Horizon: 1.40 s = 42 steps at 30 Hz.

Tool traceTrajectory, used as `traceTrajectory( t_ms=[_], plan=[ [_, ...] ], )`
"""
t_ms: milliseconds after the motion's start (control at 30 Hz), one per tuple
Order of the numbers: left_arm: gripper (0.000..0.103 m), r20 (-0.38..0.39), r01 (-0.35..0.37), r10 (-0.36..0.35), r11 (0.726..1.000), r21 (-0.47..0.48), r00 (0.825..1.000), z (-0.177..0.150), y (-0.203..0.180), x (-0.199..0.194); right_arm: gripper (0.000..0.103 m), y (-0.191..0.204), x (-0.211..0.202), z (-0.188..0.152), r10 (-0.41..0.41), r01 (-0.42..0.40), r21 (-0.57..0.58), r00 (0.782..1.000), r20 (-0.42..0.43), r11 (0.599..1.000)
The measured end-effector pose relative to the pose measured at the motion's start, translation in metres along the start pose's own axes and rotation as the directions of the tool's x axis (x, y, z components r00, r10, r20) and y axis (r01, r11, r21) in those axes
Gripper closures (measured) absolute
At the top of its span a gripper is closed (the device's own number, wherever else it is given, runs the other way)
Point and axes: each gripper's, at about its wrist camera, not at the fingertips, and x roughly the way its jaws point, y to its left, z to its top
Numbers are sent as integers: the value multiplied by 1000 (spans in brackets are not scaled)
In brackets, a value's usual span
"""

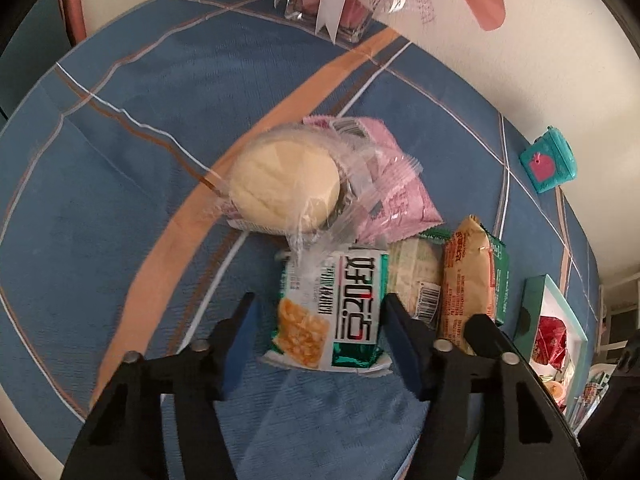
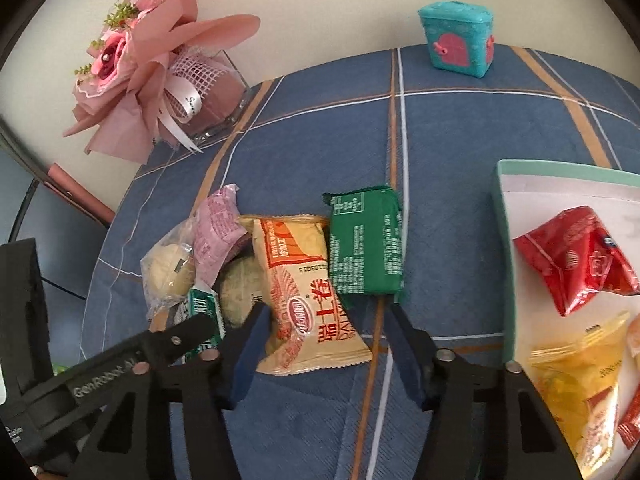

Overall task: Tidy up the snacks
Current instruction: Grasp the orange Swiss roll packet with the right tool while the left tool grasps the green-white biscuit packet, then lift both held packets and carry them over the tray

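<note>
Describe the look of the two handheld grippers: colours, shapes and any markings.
The left gripper and the right gripper look alike: matte black angular frames with triangular cutouts, silver round pins at the linkages, and two tapered fingers faced with dark blue pads. In the right wrist view, the left gripper's side bears pale lettering, partly readable. No sleeves or cables show.

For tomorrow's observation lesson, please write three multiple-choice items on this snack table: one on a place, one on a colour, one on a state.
1. Where does the red packet lie?
A. in the box
B. on the cloth
C. under the bouquet

2. What colour is the little pouch by the wall?
A. yellow
B. teal
C. black

3. What lies between the left gripper's fingers?
A. nothing
B. the round bun
C. the white and green packet

Answers: 1 A, it rests on the box's white floor. 2 B, teal with a pink patch. 3 C, the packet sits between both fingers.
</note>
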Motion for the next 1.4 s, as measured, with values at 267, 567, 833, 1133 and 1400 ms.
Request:
traceTrajectory(
  t_ms=[267,567,833,1133,1400],
  plan=[
    [52,0,4,-4,1000,5,1000,-1,-3,2,53,0,4,-3,34,-34,10,999,-12,999],
    [53,-6,44,-44,999,-14,999,-13,-6,-5,63,1,-2,-7,25,-25,-16,999,-22,1000],
    [53,27,85,-85,996,-1,996,-21,-14,-25,66,-1,-18,-12,48,-48,-7,999,-12,999],
    [53,98,114,-117,993,34,988,-33,-27,-64,66,-5,-68,-10,67,-67,6,995,80,998],
    [53,128,136,-145,987,82,981,-40,-42,-81,66,-21,-103,-15,20,-24,41,995,101,999]
  ],
)
